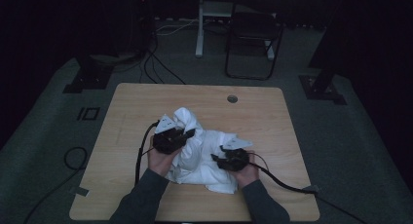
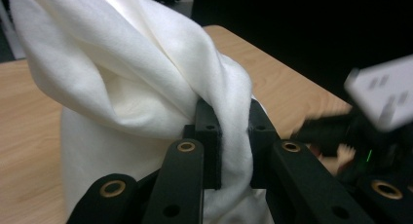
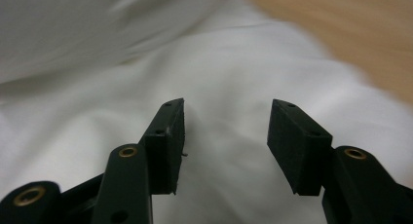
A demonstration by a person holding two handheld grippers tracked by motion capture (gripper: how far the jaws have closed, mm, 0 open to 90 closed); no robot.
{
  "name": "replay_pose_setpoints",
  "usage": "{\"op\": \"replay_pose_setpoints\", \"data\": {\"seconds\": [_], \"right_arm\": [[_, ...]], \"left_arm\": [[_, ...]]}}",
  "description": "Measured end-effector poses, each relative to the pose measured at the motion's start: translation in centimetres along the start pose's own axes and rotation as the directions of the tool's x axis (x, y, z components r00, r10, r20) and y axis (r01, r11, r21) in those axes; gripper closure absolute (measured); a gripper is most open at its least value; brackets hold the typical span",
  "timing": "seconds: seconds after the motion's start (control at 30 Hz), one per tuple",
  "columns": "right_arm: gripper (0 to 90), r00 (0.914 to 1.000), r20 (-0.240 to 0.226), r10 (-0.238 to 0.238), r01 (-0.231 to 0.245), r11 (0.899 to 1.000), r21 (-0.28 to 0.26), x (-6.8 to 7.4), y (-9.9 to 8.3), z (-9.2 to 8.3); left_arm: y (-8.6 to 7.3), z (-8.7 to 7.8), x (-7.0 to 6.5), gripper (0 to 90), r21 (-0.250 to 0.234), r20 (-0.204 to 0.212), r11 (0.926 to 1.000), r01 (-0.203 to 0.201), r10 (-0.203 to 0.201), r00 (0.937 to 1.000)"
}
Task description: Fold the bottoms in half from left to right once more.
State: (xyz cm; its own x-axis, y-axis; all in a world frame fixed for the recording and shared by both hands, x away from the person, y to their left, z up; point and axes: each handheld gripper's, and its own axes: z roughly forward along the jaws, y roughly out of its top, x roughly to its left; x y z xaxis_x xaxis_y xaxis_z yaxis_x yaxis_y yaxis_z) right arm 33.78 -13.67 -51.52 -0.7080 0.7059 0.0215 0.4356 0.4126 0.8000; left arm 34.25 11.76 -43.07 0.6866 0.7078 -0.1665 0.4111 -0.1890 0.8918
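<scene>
White cloth (image 1: 199, 153) lies bunched in a soft heap in the middle of the wooden table (image 1: 126, 112), and part of it hides under your hands. The room is dark, so the folds are hard to make out from the high view. In your left gripper view the top of the cloth is cut off by the edge of the picture. In your right gripper view the cloth looks blurry.

Your left gripper (image 2: 233, 136) pinches a thick fold of the cloth, and the fold stands up tall above the jaws. The cloth is squeezed tight between the two black pads.

Your right gripper (image 3: 226, 136) hangs just over the cloth with its jaws spread apart. Nothing is between them; the cloth lies behind the pads.

Both your arms come in from the near edge of the table. Your left hand (image 1: 160, 158) is at the left side of the heap, your right hand (image 1: 246, 173) at its right side.
</scene>
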Motion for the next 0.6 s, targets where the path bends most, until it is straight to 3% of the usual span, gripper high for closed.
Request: {"op": "replay_pose_setpoints", "data": {"seconds": [0.1,0.13,0.27,0.43,0.6], "right_arm": [[46.5,0.9985,0.05,0.022,-0.022,1.0,0.0,-1.4,-0.5,-1.5],[46.1,0.9946,0.09,0.052,-0.051,0.999,-0.006,-3.0,-1.4,-2.9],[45.8,0.9824,0.145,0.118,-0.117,0.993,-0.014,-5.2,-2.9,-4.7],[45.2,0.9761,0.16,0.147,-0.141,0.989,-0.044,-6.1,-3.0,-5.4],[44.7,0.976,0.162,0.146,-0.14,0.989,-0.05,-6.0,-2.7,-5.4]], "left_arm": [[-0.4,0.9,-0.6,81.1,0.016,0.021,0.9999,0.0,0.0,0.9998],[-0.6,1.3,-0.9,81.1,0.026,0.029,0.9997,-0.005,0.004,0.9996],[-1.7,3.3,-2.3,81.0,0.073,0.069,0.9971,-0.02,0.014,0.9975],[-4.0,5.8,-4.5,80.7,0.135,0.134,0.99,-0.04,0.022,0.9908],[-6.5,8.0,-5.0,80.3,0.189,0.18,0.9814,-0.032,-0.002,0.9836]]}}
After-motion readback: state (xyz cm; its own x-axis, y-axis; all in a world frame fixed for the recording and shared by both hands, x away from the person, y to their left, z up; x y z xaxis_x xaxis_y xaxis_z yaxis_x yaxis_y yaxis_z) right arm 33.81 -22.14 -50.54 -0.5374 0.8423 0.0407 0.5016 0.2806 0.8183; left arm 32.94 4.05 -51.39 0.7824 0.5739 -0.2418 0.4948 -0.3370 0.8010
